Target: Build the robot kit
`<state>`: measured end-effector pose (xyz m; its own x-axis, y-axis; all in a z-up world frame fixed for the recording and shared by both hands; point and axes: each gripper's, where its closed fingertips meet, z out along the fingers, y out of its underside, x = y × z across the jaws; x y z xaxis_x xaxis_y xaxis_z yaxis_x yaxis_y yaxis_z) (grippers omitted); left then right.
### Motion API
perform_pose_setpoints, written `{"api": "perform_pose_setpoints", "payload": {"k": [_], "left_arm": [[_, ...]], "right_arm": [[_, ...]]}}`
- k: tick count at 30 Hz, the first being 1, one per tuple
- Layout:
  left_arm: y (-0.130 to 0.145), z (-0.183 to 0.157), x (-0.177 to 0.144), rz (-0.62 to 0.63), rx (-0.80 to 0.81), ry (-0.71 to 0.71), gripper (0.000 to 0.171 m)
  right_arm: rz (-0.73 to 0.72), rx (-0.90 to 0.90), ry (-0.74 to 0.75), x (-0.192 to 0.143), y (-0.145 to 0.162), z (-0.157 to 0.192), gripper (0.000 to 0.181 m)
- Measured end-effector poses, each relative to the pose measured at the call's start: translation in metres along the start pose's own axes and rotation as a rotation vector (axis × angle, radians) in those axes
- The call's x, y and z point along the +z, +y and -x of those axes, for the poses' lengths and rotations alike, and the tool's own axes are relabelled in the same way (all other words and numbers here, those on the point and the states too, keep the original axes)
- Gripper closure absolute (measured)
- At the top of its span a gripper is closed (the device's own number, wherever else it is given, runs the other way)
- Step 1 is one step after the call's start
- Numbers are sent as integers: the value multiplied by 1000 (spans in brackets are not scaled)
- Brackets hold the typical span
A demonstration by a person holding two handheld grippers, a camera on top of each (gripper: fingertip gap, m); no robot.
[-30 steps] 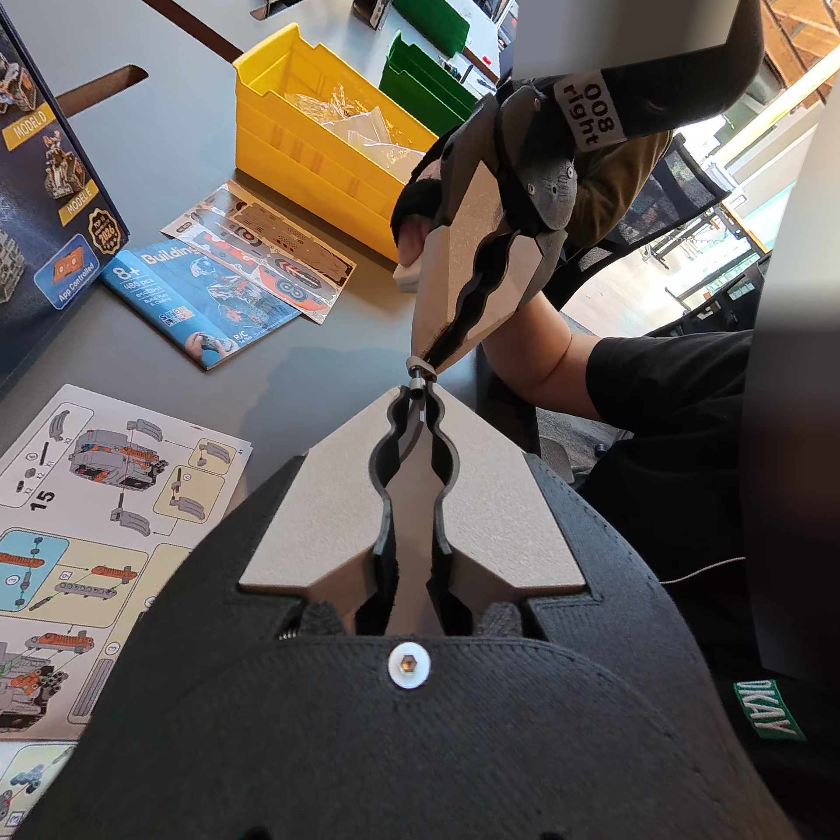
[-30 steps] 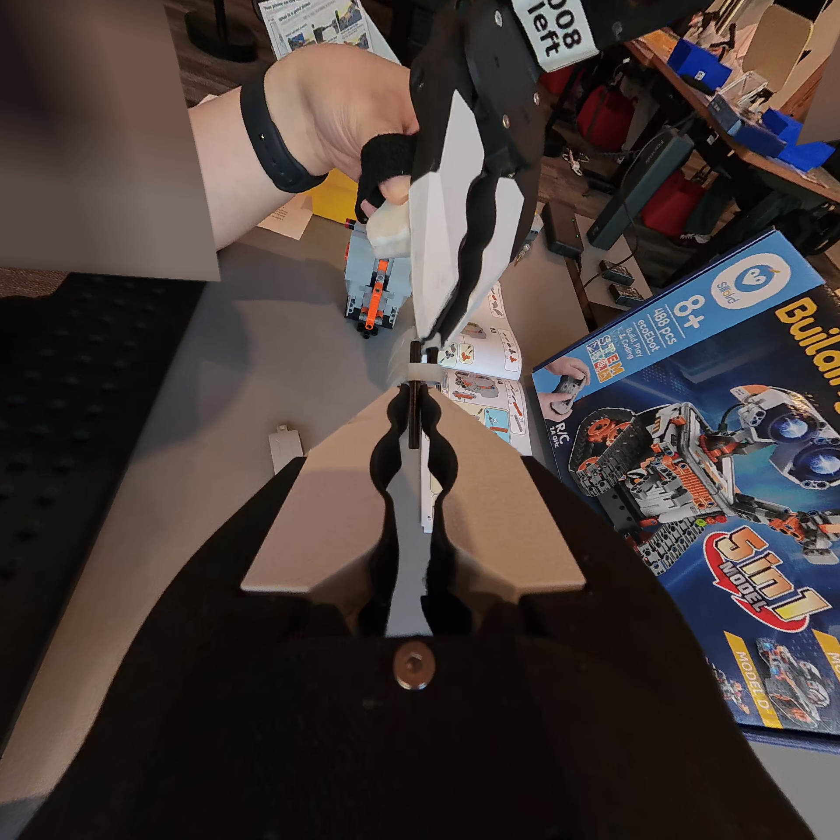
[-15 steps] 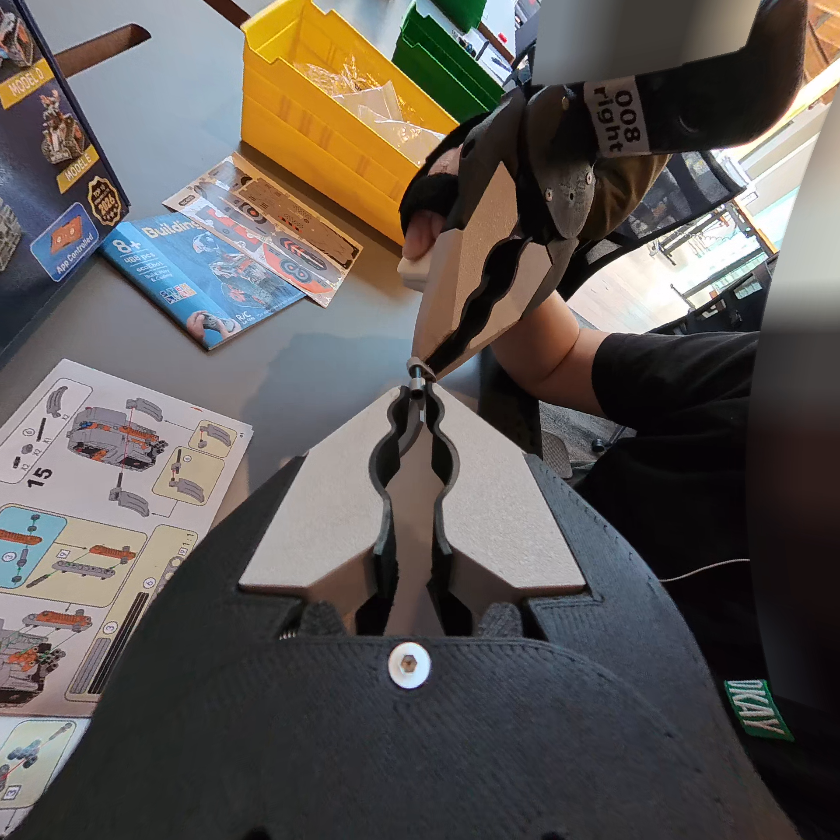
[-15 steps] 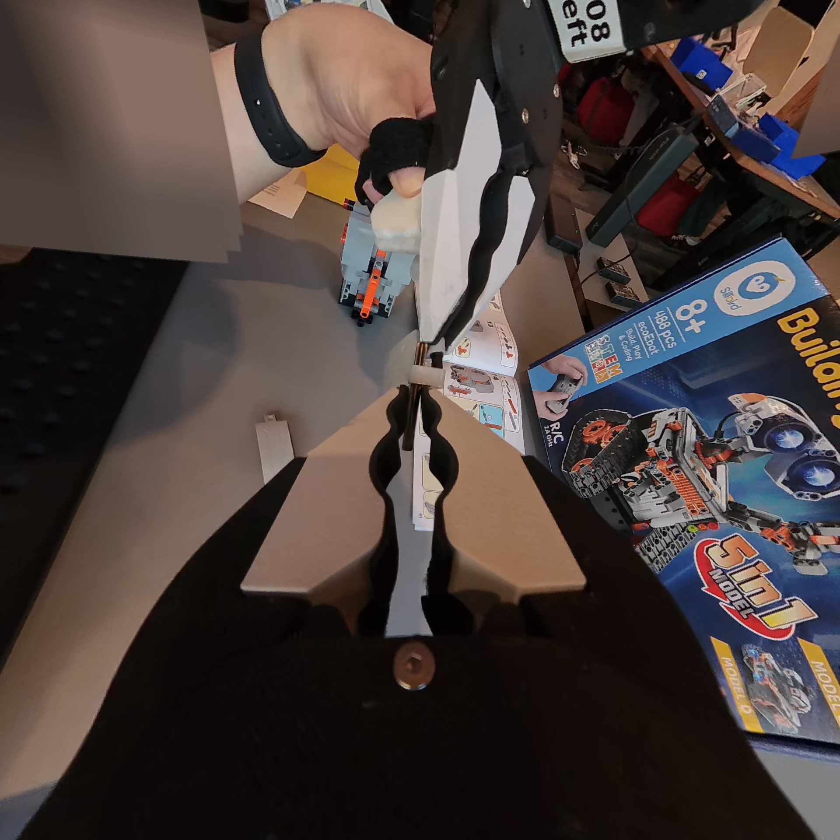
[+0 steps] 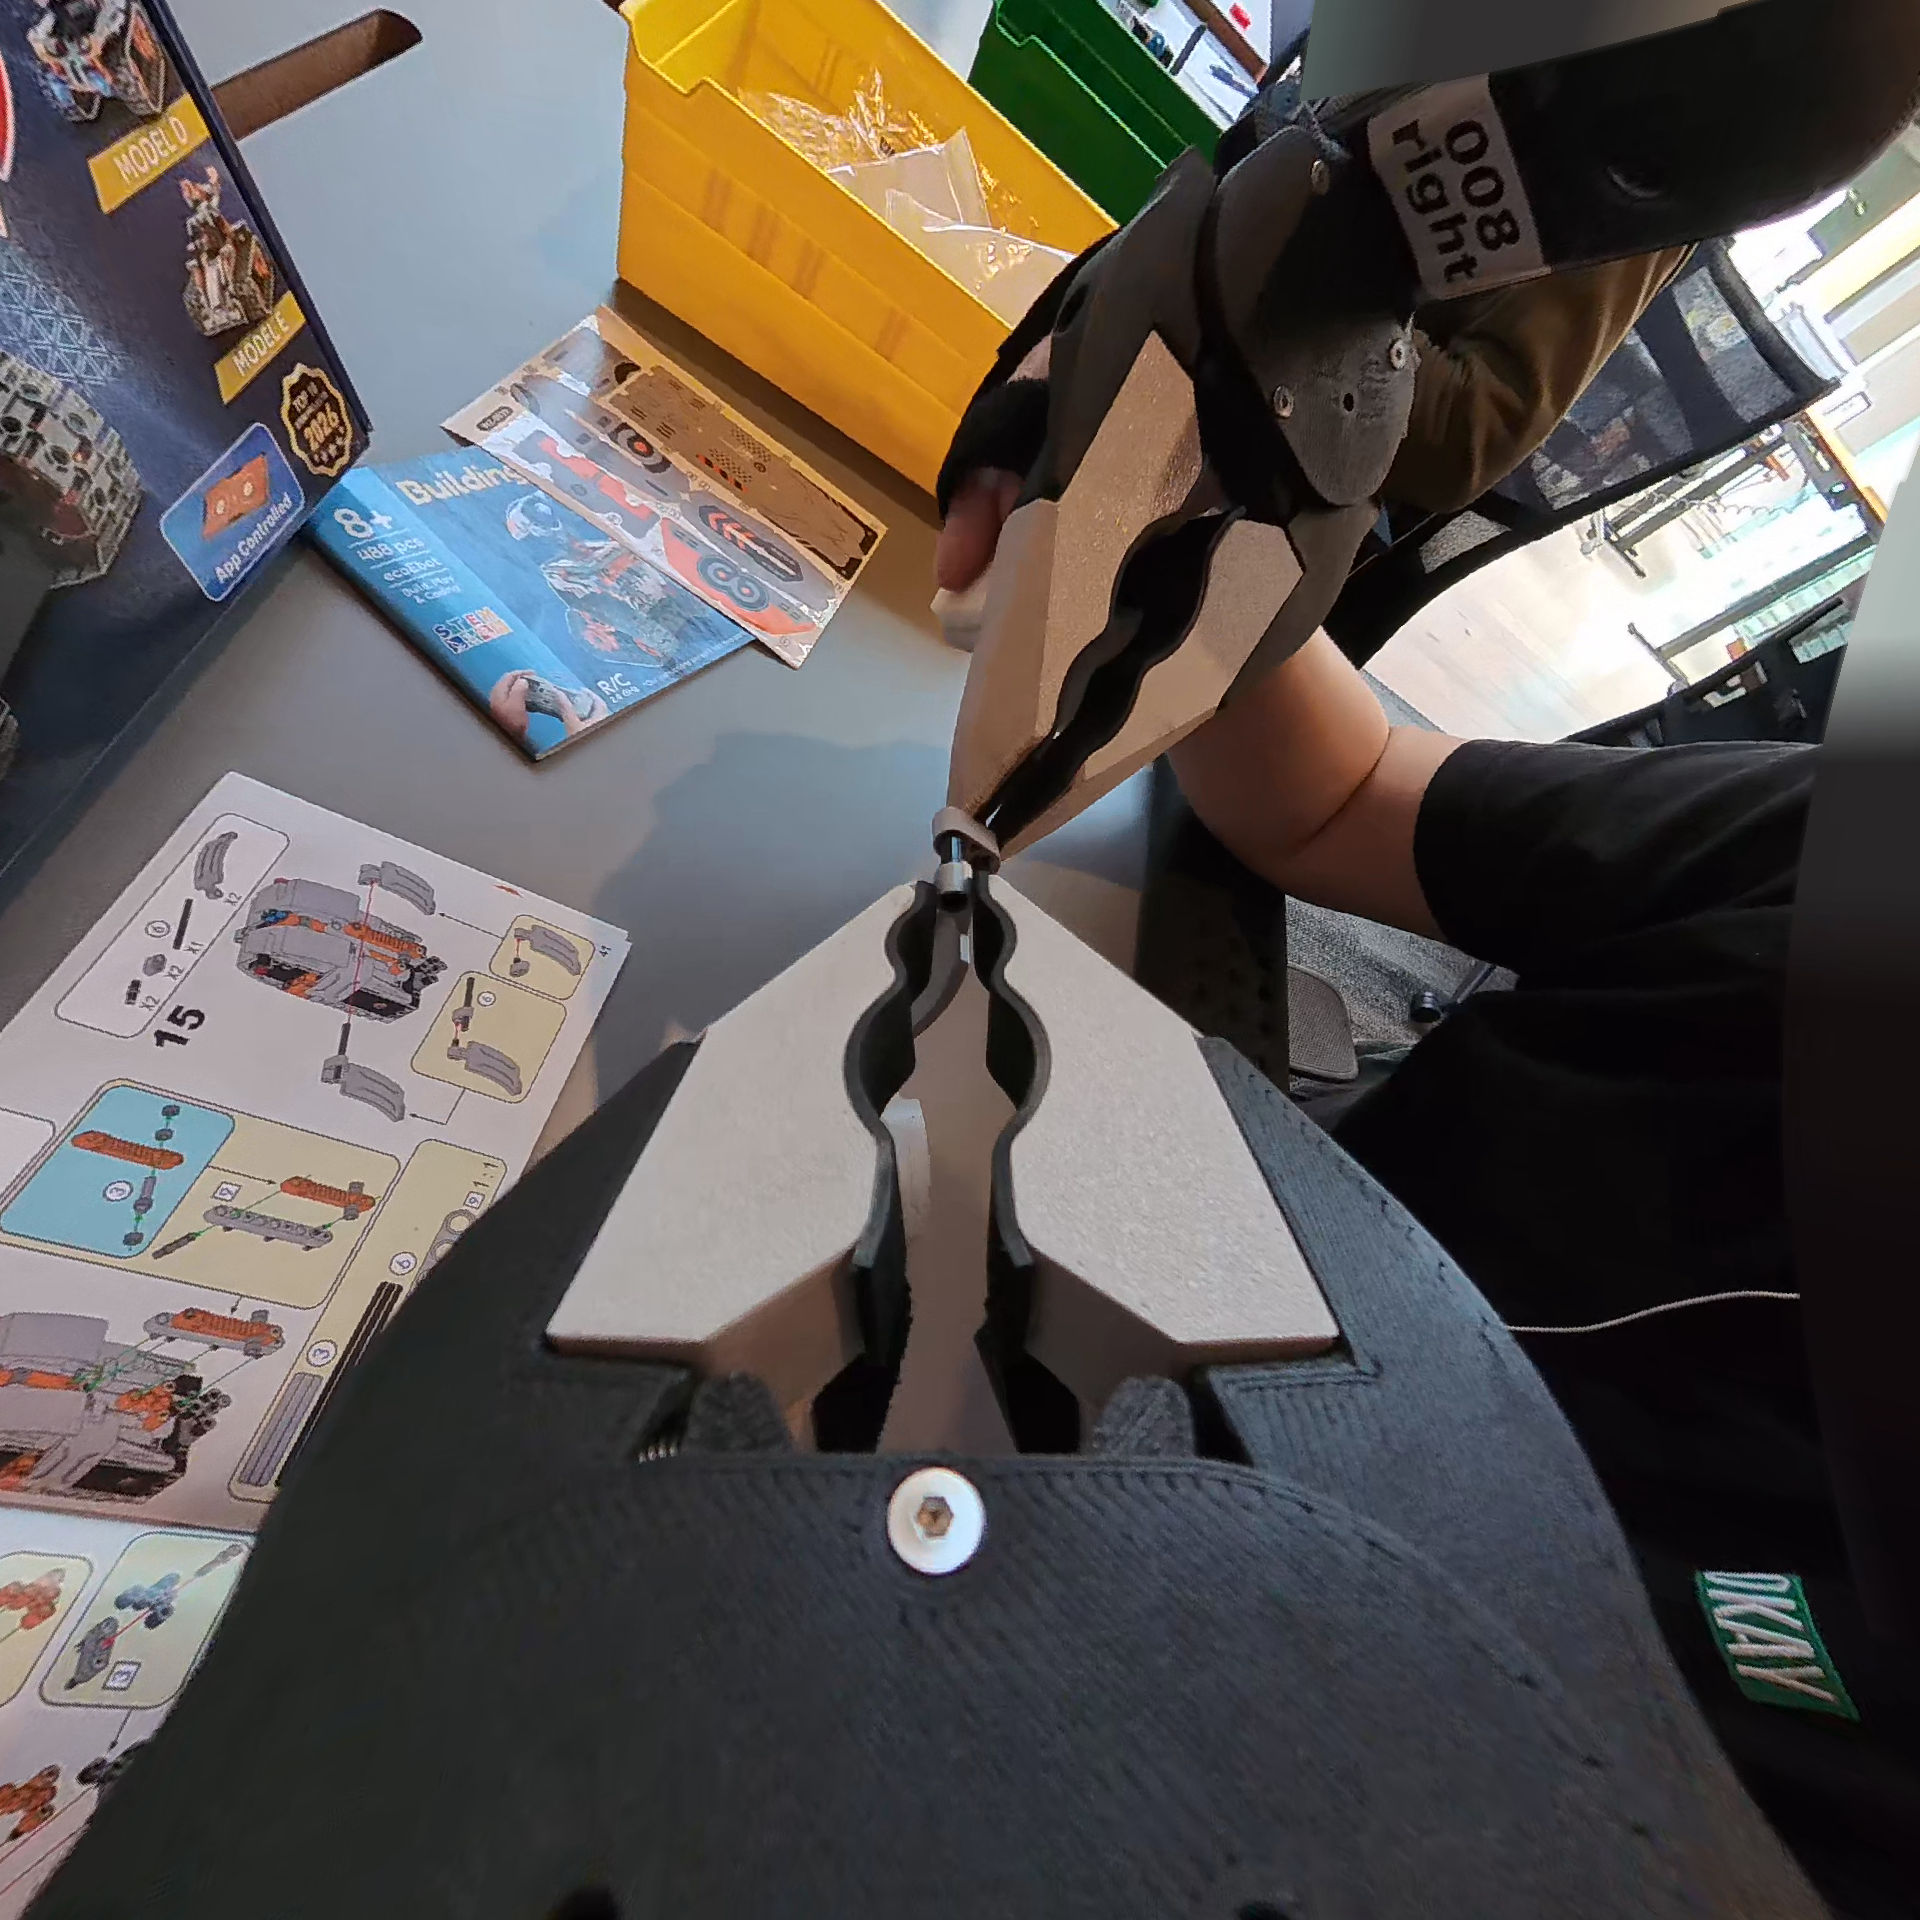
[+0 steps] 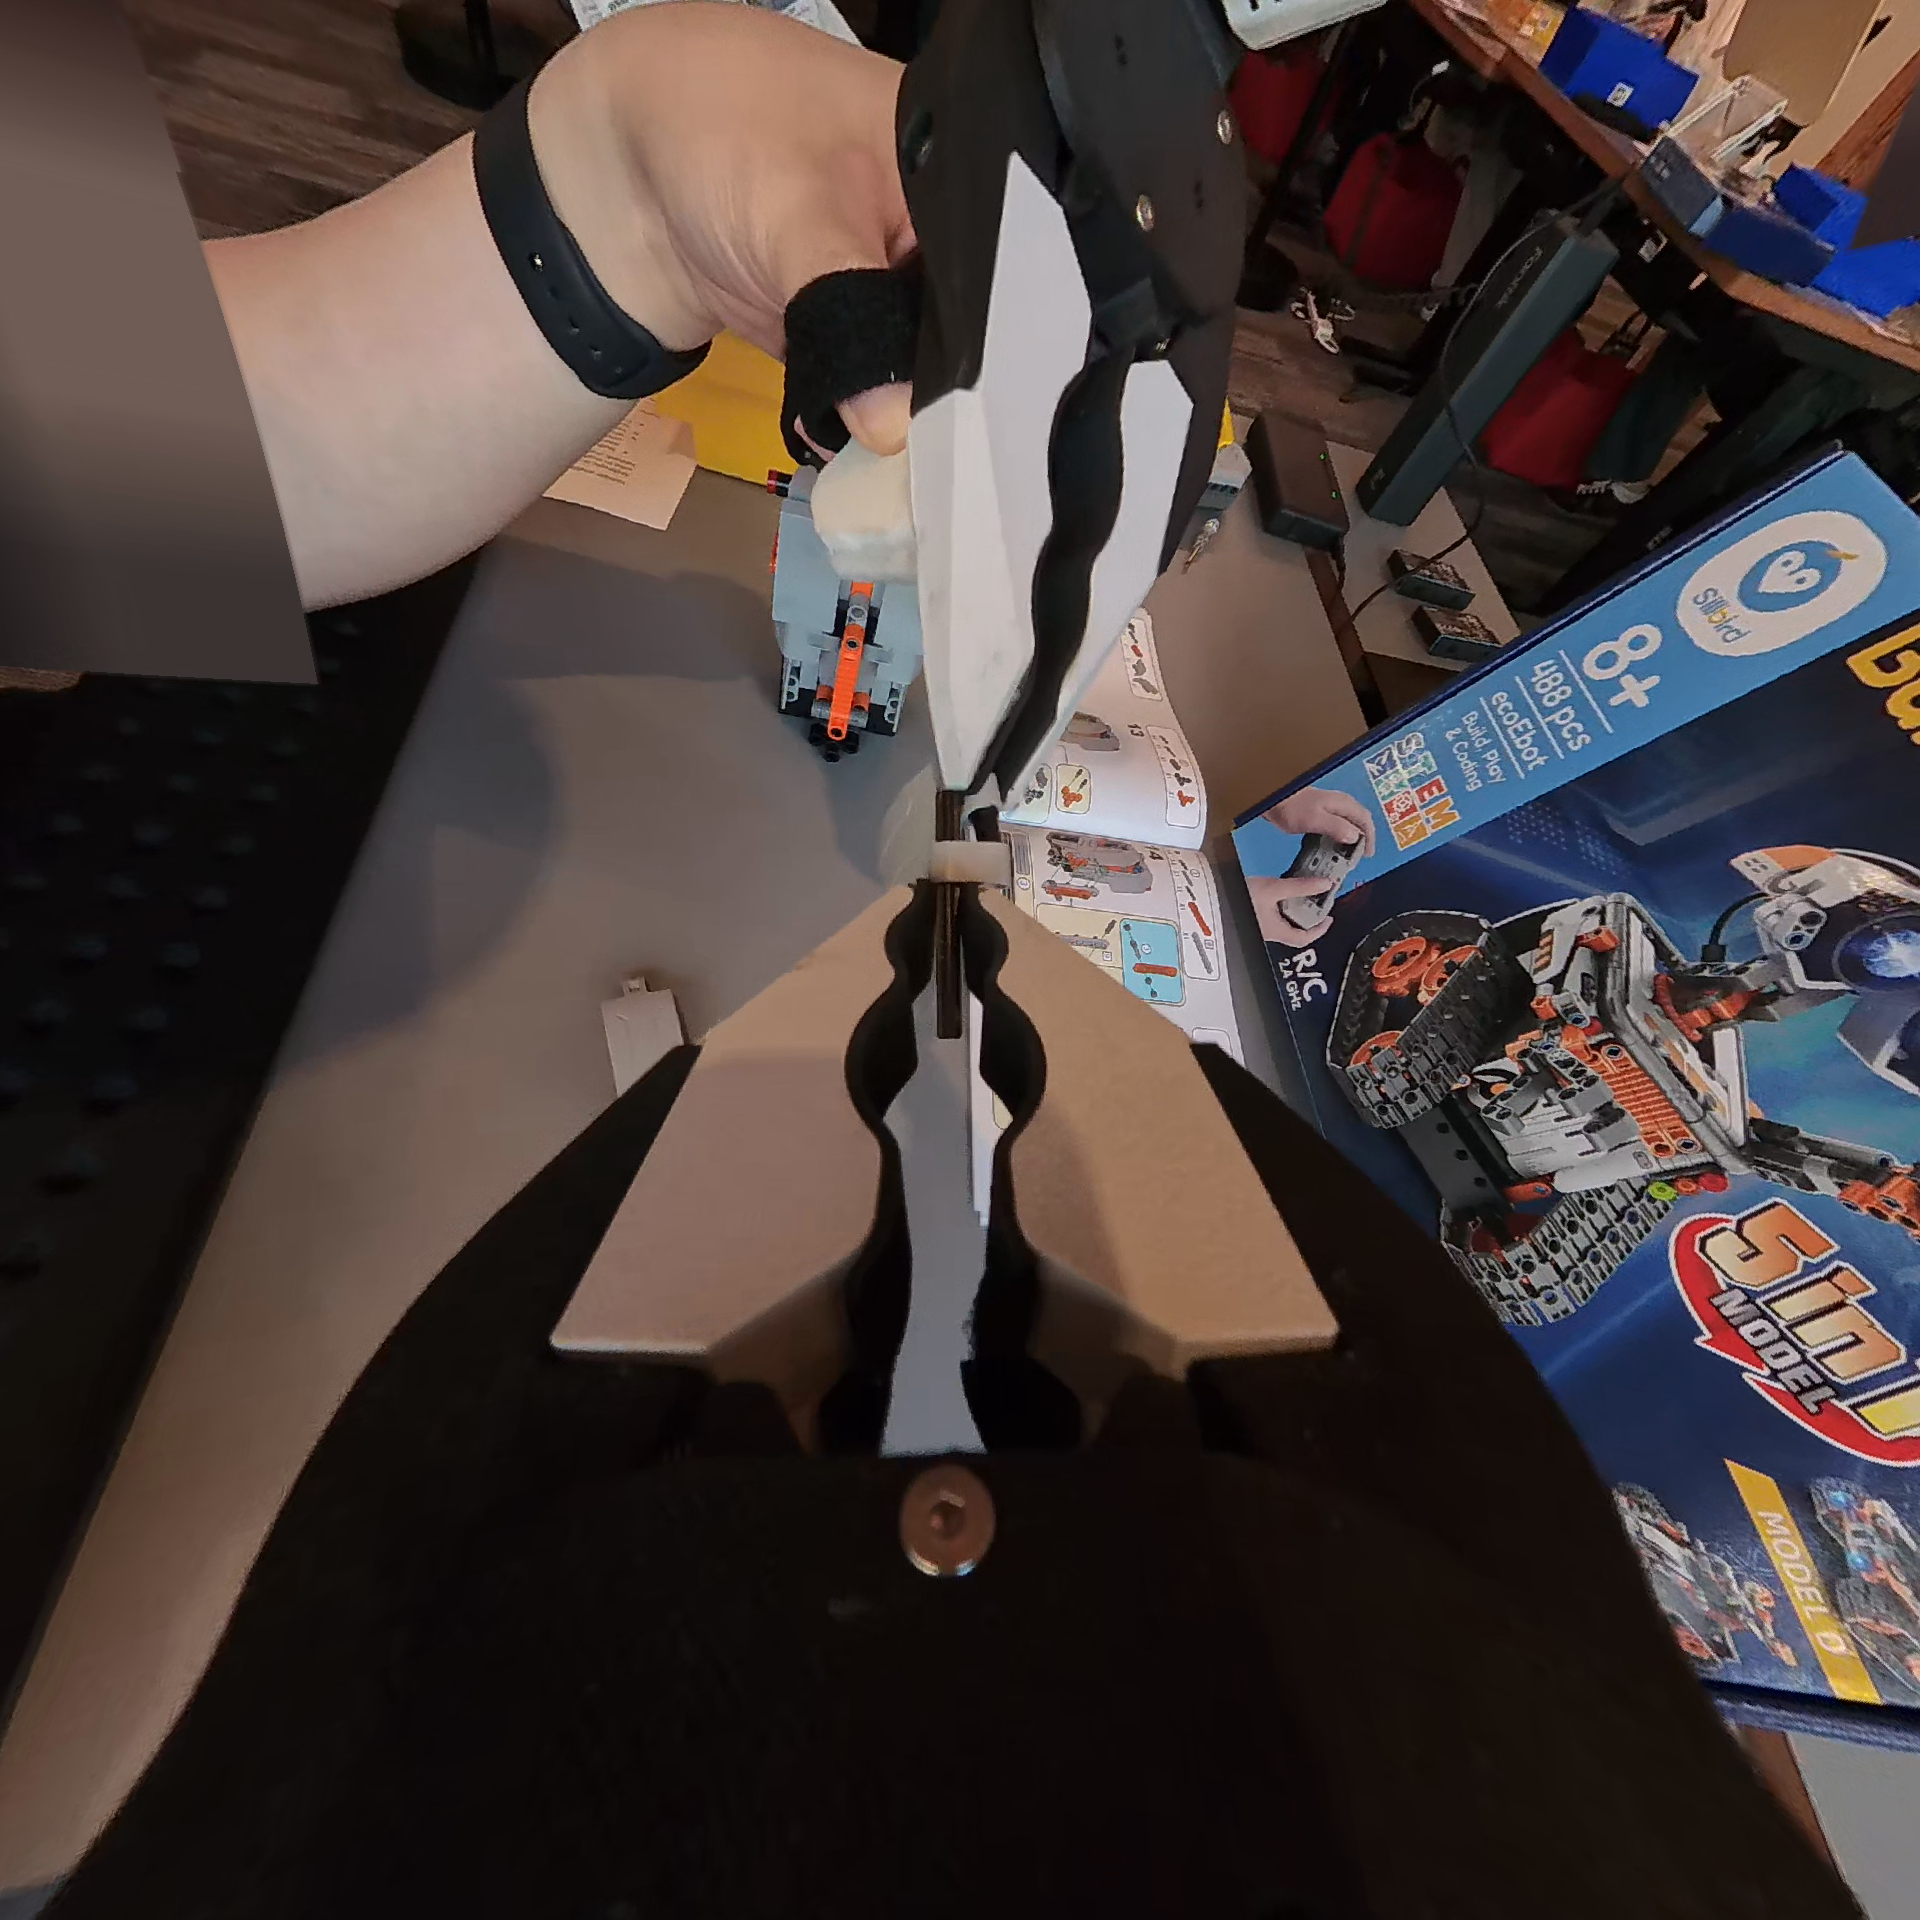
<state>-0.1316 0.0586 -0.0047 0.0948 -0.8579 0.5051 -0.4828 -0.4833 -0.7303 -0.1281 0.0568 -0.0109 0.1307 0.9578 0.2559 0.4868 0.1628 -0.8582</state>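
A thin black axle (image 6: 948,961) is pinched in the closed right gripper (image 6: 948,902), a pale bush (image 6: 966,860) on it. The axle's other end is clamped by the left gripper (image 5: 954,902), seemingly as a brace, above the table's (image 5: 499,239) near edge.

Both pictures are bright and mostly sharp. In the left wrist view, strong daylight comes from the window (image 5: 1766,499) at the far right, which glows white and washes out. A soft dark shadow lies on the grey counter (image 5: 488,187). In the right wrist view, the light is warmer and dimmer, and the black mat (image 6: 156,935) on the left looks very dark. The wide lens bends things near the edges, so the blue box (image 6: 1558,935) looks stretched. The near black gripper body is a little fuzzy. Smooth blurred patches cover some corners.
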Motion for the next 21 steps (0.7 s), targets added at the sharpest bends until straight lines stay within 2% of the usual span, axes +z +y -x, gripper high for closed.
{"api": "perform_pose_setpoints", "payload": {"k": [10,13,21], "left_arm": [[17,-4,11,113,10,31,167],[22,-2,13,142,19,12,167],[8,-1,7,57,9,6,167]], "right_arm": [[112,-211,-43,4,16,20,180],[145,-206,-49,6,19,22,180],[97,-140,2,2,10,11,180]]}}
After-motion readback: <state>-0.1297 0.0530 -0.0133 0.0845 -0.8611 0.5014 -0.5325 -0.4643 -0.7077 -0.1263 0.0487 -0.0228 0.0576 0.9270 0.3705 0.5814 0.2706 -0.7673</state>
